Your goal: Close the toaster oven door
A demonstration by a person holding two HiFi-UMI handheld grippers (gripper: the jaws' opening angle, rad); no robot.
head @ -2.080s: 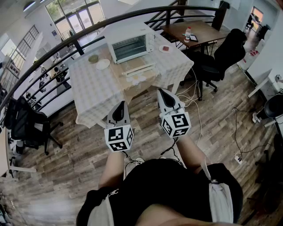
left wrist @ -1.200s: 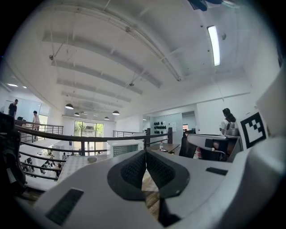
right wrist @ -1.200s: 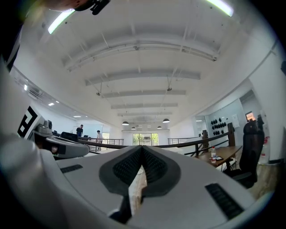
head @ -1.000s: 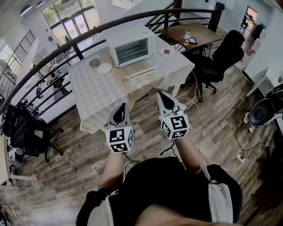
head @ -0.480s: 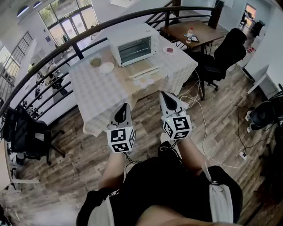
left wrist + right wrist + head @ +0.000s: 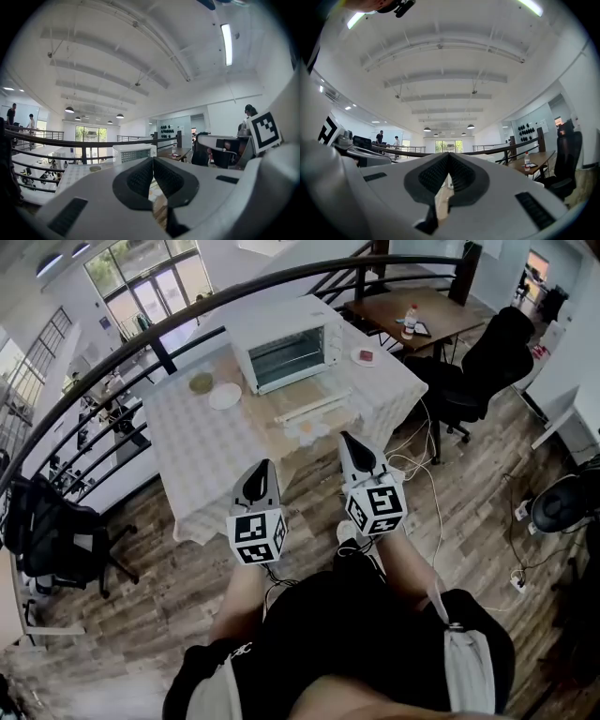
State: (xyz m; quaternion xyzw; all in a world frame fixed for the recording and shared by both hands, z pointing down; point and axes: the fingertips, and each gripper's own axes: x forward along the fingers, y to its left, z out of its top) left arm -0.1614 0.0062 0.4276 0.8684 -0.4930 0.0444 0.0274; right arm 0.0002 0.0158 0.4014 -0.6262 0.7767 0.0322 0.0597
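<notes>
**Plank floor, checked table, both claws shut and short of the oven**

Wood planks cover the floor in the head view, and a table (image 6: 206,456) under a pale checked cloth fills the upper middle of the frame, backed by a curved black railing (image 6: 122,348). At the table's far edge sits the white toaster oven (image 6: 286,338). Its cavity and rack are exposed, and its door (image 6: 314,409) appears folded down flat toward the viewer, with a pale handle bar along the front edge. To the oven's left lie a white plate (image 6: 225,396) and a small bowl (image 6: 201,382). A black office chair (image 6: 487,357) stands at the right, beside a wooden desk (image 6: 427,301) carrying a bottle (image 6: 411,320).

The left gripper (image 6: 260,465) and the right gripper (image 6: 348,437) hang side by side over the floor at the table's near edge, well apart from the oven. Each one's own view shows its jaws pressed together with nothing between them. The left gripper view shows the oven beyond the closed tips.
</notes>
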